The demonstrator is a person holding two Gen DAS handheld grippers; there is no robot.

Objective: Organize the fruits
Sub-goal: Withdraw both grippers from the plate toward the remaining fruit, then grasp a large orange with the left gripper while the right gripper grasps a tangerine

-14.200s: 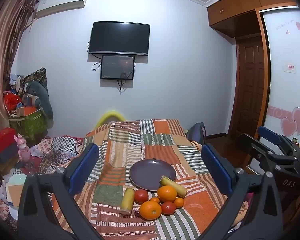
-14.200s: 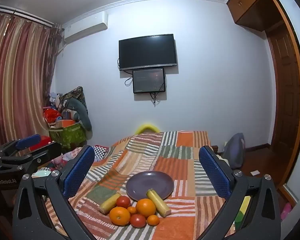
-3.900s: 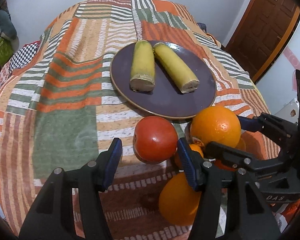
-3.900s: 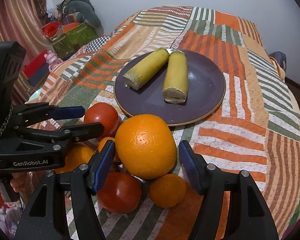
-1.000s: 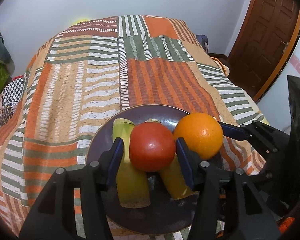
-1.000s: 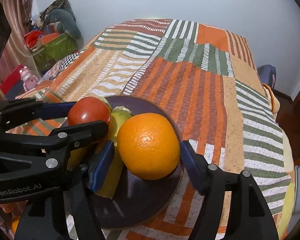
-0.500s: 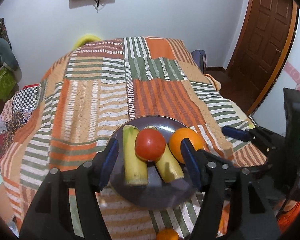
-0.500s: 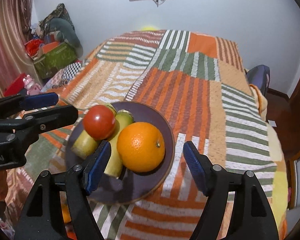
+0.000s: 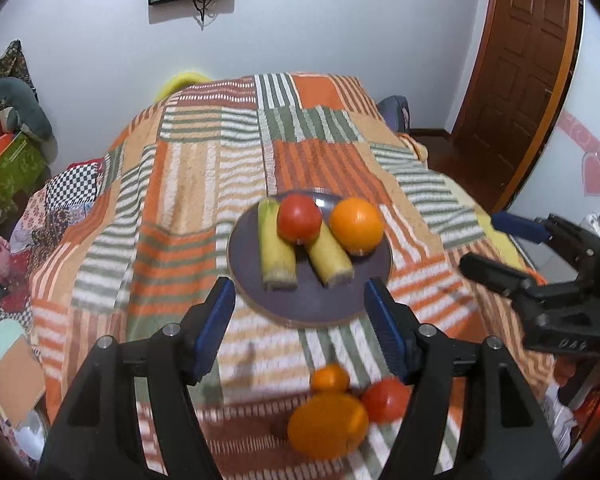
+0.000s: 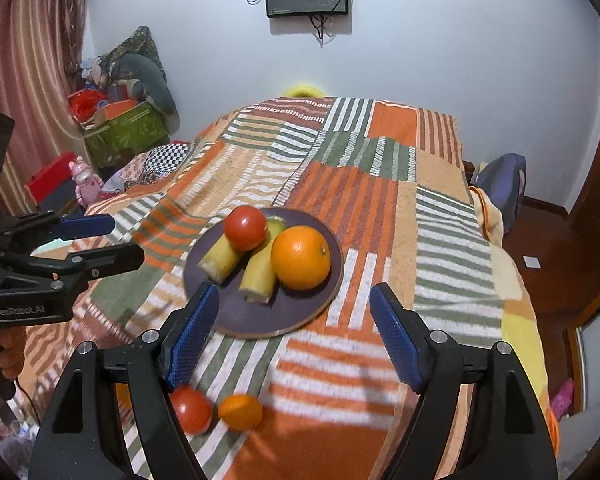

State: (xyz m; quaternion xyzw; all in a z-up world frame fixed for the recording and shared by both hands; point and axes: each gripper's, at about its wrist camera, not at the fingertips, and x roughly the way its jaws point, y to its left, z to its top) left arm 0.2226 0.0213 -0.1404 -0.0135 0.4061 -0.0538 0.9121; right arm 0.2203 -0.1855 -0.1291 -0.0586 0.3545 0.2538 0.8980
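A dark purple plate (image 9: 312, 308) (image 10: 260, 320) lies on the striped blanket. On it are two yellow banana-like pieces (image 9: 276, 254) (image 10: 260, 272), a red tomato (image 9: 299, 218) (image 10: 245, 227) resting on them, and a large orange (image 9: 356, 225) (image 10: 301, 258). My left gripper (image 9: 298, 300) hangs back from the plate's near rim, its jaws opening with nothing between them. My right gripper (image 10: 294, 304) is likewise drawn back, its jaws opening and empty. Nearer me lie a loose tomato (image 9: 384, 400) (image 10: 191, 410), a small orange (image 9: 331, 378) (image 10: 240, 412) and a big orange (image 9: 328, 426).
The blanket (image 9: 204, 184) covers a bed that drops off on both sides. Boxes and soft clutter (image 10: 128, 128) stand at the left wall, and a wooden door (image 9: 520, 92) is at the right. A hand (image 10: 8, 356) holds the left gripper's handle.
Both grippers have let go of the tomato and the orange, which now rest on the plate. Both have pulled back and up, with their jaws wider apart.
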